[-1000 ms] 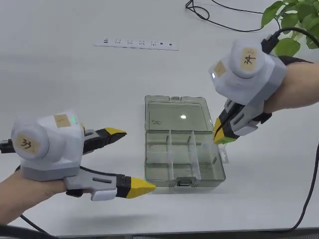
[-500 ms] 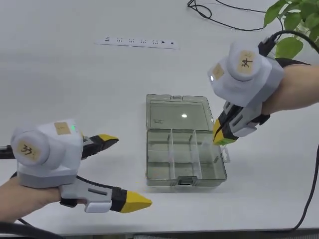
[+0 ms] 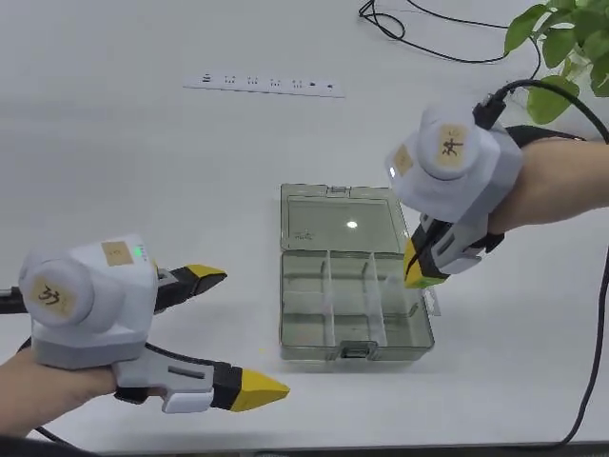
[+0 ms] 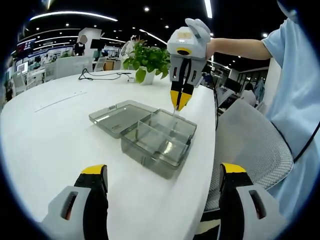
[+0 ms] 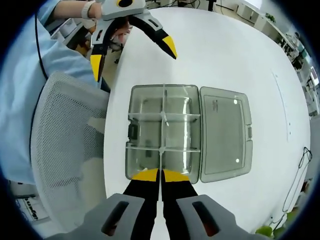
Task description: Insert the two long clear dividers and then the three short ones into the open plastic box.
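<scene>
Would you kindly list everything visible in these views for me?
Plastic box: one, smoky grey, open, table centre.
Seated dividers: at least two, clear, inside box.
Held divider: one, clear, at box's right end.
Power strip: one, white, far side.
Cable: one, black, far edge.
Plant: one, green, far right corner.
Table: one, white.
Chair: one, grey mesh, beside table.
Left claw: yellow-tipped, open, left of box.
Right claw: yellow-tipped, shut on held divider.

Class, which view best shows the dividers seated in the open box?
The right gripper view: it looks straight down on the dividers in the box. The head view shows them slanted; the left gripper view shows them low, from the side.
</scene>
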Motion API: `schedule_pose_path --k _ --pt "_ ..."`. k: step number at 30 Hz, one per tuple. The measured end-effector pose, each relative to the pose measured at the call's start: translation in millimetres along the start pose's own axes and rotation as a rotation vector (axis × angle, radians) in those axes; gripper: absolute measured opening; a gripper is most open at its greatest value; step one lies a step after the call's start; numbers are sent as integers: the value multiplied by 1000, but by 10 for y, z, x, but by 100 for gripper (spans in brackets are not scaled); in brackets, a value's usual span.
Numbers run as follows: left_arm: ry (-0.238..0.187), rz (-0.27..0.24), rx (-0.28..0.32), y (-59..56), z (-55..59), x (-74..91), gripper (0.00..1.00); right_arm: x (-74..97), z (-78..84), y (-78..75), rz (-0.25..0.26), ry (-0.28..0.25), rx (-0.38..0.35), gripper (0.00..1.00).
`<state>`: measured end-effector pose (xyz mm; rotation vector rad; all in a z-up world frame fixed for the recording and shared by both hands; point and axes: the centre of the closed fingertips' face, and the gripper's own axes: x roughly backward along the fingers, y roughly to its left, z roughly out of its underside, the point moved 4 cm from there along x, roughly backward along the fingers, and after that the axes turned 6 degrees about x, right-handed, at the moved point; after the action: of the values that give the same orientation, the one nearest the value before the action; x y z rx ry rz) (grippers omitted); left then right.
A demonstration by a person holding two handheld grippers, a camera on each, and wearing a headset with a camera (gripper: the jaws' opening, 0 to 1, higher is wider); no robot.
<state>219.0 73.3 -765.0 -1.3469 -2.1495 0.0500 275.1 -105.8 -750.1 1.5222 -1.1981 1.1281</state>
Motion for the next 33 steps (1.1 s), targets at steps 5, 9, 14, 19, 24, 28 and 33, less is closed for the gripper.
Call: schedule_pose_path --k 5,9,14,19,24,28,33 --pt "-5 -6 4 17 7 31 93 -47 22 -17 4 3 10 2" --pt "-5 -7 10 23 16 44 93 -74 26 -13 0 1 6 2" --pt "-1 -5 17 14 29 37 92 -130 29 -2 0 7 13 2" --pt "-1 -1 17 -4 28 24 91 -191 31 3 -1 12 9 2" --pt "-3 0 18 -6 12 14 91 -230 37 15 1 12 0 2" --pt "-3 1 17 -8 -1 5 90 -223 40 10 8 9 -10 2" --pt "-6 2 15 -14 -16 -12 89 -319 50 16 20 27 -6 2"
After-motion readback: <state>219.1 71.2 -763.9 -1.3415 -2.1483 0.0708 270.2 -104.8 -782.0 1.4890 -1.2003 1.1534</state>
